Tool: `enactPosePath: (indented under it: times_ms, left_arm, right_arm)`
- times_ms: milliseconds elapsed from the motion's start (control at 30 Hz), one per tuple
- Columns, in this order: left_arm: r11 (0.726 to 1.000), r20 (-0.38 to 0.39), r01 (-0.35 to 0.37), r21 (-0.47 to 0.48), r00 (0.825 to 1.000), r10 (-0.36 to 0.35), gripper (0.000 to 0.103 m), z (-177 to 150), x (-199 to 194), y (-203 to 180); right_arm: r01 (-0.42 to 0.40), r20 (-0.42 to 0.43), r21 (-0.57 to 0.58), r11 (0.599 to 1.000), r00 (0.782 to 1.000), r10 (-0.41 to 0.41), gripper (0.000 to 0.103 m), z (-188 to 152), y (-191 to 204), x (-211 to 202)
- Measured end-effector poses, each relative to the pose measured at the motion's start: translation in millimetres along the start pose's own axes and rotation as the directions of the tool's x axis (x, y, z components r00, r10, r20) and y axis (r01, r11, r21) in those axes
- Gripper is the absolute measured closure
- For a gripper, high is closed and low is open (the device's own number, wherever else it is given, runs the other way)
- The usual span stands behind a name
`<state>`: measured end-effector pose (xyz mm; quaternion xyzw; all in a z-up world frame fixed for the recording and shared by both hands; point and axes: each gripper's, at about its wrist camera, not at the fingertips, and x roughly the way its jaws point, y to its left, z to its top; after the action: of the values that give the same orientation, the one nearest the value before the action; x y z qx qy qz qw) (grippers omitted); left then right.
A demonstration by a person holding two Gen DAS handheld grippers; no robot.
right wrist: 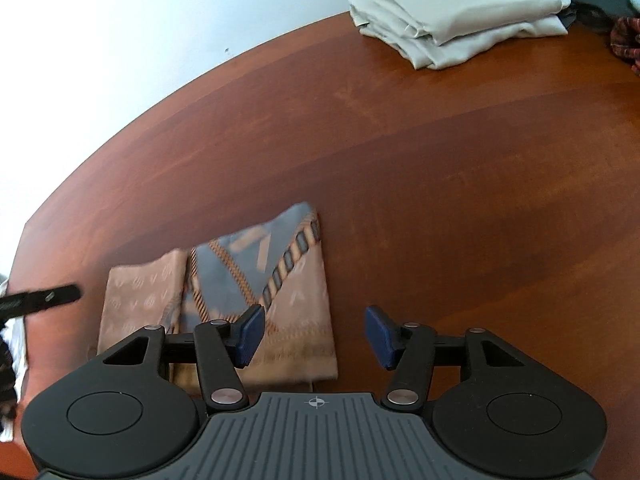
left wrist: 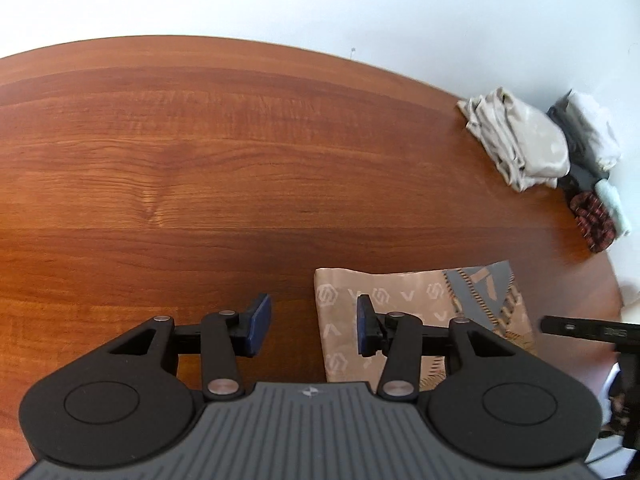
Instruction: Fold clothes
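Note:
A folded tan cloth with a grey and orange pattern (left wrist: 416, 304) lies flat on the wooden table (left wrist: 200, 152), near its front edge. It also shows in the right wrist view (right wrist: 280, 280). My left gripper (left wrist: 312, 326) is open and empty, above the cloth's left edge. My right gripper (right wrist: 316, 334) is open and empty, above the cloth's right edge. A black bar of the other gripper shows at the right of the left wrist view (left wrist: 584, 328) and at the left of the right wrist view (right wrist: 40, 300).
A folded beige garment (left wrist: 516, 140) lies at the table's far right, also in the right wrist view (right wrist: 460, 8). Behind it are dark and white clothes (left wrist: 588, 136) and a red patterned cloth (left wrist: 592, 220). A white wall (left wrist: 320, 0) backs the table.

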<state>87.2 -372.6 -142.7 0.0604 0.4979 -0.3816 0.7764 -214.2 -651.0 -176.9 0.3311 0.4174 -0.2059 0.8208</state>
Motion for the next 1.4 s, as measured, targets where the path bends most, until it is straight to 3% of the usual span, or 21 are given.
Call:
enactPosePath:
  times_ms: [100,233,400,467,800,1133,1400]
  left_arm:
    - [0.999,0.028,0.023,-0.029,0.999,-0.022,0.052,-2,-17,2]
    - [0.998,0.058,0.039,-0.047,0.998,-0.036,0.052,-4,-36,7]
    - [0.998,0.083,0.037,-0.057,0.996,-0.033,0.052,-7,-53,16]
    - [0.998,0.09,0.032,-0.058,0.996,-0.026,0.052,-8,-58,20]
    - [0.995,0.135,0.058,-0.083,0.99,-0.046,0.052,-14,-76,47]
    - [0.995,0.193,0.068,-0.07,0.98,-0.054,0.052,-28,-104,73]
    - [0.993,0.208,0.053,-0.104,0.978,-0.03,0.052,-40,-118,101]
  right_arm:
    - [0.015,-0.006,-0.019,1.0,1.0,-0.015,0.047,5,2,10]
    - [0.03,-0.018,-0.04,0.999,0.999,-0.03,0.066,9,4,22]
    - [0.032,-0.026,-0.07,0.997,0.999,-0.034,0.077,9,14,30]
    - [0.019,-0.02,-0.065,0.998,1.0,-0.02,0.097,10,20,25]
    - [-0.049,0.008,-0.04,0.998,0.999,0.05,0.1,13,49,1]
    - [-0.171,0.004,-0.029,0.985,0.985,0.172,0.1,13,133,2]
    - [-0.122,-0.069,-0.137,0.983,0.991,0.113,0.099,7,196,42]
